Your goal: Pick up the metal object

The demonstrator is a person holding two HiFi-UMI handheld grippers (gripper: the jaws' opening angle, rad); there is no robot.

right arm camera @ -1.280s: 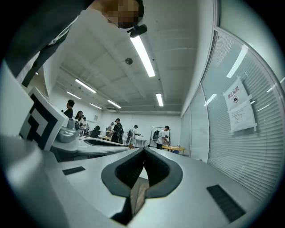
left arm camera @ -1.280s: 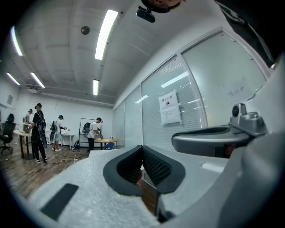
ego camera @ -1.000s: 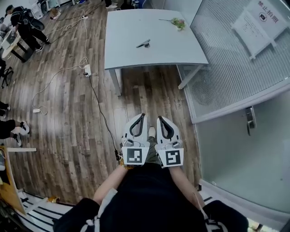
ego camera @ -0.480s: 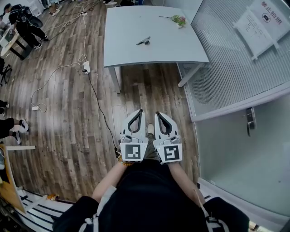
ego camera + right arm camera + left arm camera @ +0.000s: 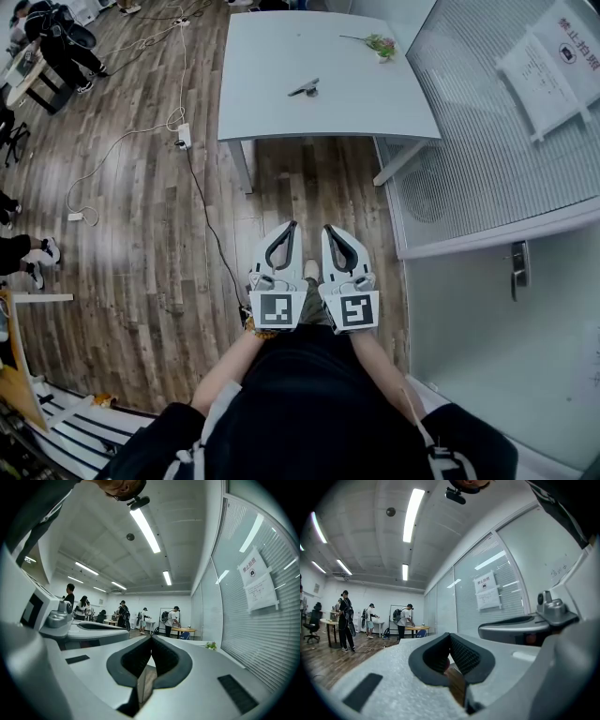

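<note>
Barely anything changes: left gripper [image 5: 292, 227] and right gripper [image 5: 328, 229] stay side by side, jaws closed, empty. Metal object [image 5: 304, 89] lies on the table [image 5: 375, 103], well ahead; approach hardly begun.

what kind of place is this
Probably a shared lab or office: a white table, a glass partition with a notice, a power strip on the wood floor, people standing farther back.

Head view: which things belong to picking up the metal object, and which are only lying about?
For the job: metal object, table, left gripper, right gripper.
Lying about: flower sprig, floor cable, power strip, paper notice.
</note>
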